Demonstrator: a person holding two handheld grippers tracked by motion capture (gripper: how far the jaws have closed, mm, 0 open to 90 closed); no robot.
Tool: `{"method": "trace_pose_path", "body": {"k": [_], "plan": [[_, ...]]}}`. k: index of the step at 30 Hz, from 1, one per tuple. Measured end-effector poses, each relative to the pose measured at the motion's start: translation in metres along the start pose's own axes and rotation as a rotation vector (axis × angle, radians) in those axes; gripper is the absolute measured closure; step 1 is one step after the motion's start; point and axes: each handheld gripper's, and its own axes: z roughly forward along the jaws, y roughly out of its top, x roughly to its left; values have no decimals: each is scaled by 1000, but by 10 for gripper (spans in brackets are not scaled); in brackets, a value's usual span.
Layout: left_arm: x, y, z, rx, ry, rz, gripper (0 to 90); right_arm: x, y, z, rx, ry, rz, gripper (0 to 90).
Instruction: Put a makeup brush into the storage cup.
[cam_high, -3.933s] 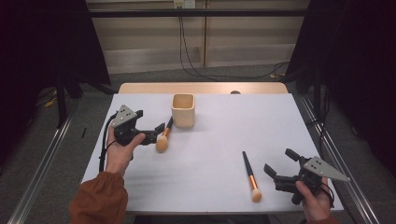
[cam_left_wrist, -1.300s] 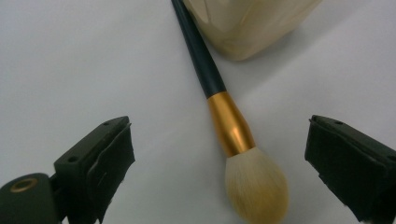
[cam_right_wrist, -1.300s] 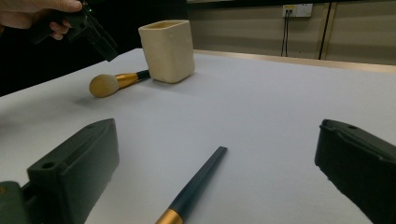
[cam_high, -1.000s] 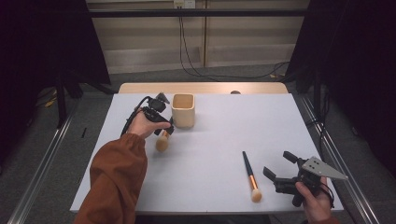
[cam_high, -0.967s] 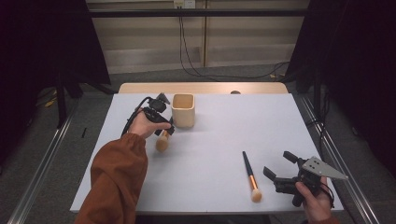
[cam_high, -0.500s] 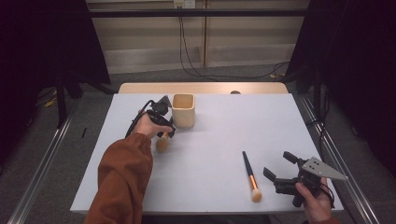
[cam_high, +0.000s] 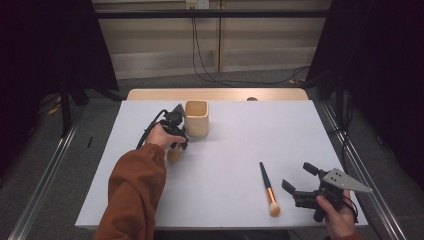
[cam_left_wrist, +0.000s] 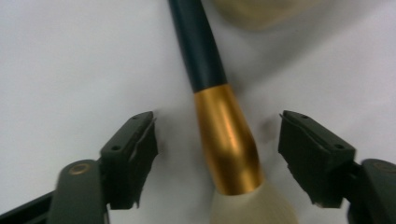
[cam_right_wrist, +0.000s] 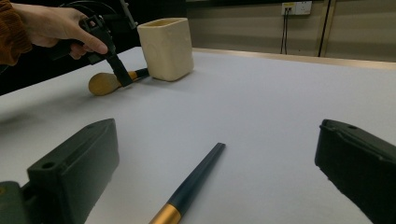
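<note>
White table top (cam_high: 240, 150) spans the middle of the high view, with a tan wooden edge along its far side.

Item 1: left gripper (cam_high: 176, 135), upper left of centre in the high view, held in a hand with a rust-orange sleeve (cam_high: 135, 195) that comes in from the bottom left. It points down at the table. In the left gripper view its two black jaws stand apart on either side of the gold ferrule of a large brush (cam_left_wrist: 219, 126); they have just been closing, yet bare table shows between each pad and the ferrule, so nothing is pinched.

Item 2: large brush, dark handle, gold ferrule, pale bristle head. It lies flat on the table at upper left of centre in the high view (cam_high: 174, 153), its handle end running toward the base of the cup.

Item 3: cream cup (cam_high: 196, 118), square-sided, upright, just right of the left gripper in the high view.

Item 4: right gripper (cam_high: 306, 186), lower right of the high view, held level above the table, jaws spread wide with nothing between the pads.

Item 5: slim brush (cam_high: 267, 187), dark handle, gold band, pale tip, lying flat just left of the right gripper at lower centre-right of the high view.
</note>
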Motion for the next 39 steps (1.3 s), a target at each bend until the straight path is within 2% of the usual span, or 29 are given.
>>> {"method": "trace_pose_path", "body": {"k": [3, 6, 9, 12, 17, 24, 34, 39], "plan": [[-2, 0, 0, 4, 19, 7, 331, 0, 0, 0, 1, 0, -2, 0], [-2, 0, 0, 2, 42, 8, 396, 1, 0, 1, 3, 1, -6, 0], [-3, 0, 0, 10, 53, 18, 417, 1, 0, 1, 7, 1, -7, 0], [-5, 0, 0, 9, 59, 9, 439, 1, 0, 1, 10, 2, -7, 0], [-4, 0, -1, 7, 47, 4, 516, 1, 0, 1, 15, 0, -5, 0], [-4, 0, -2, 8, 51, -1, 631, 1, -1, 2, 21, -1, -6, 0], [-1, 1, -3, 14, 47, -42, 652, 0, -1, 1, 20, -2, -6, 0], [1, 0, -4, 12, 26, -63, 655, 0, -1, 1, 21, -3, -4, 0]]}}
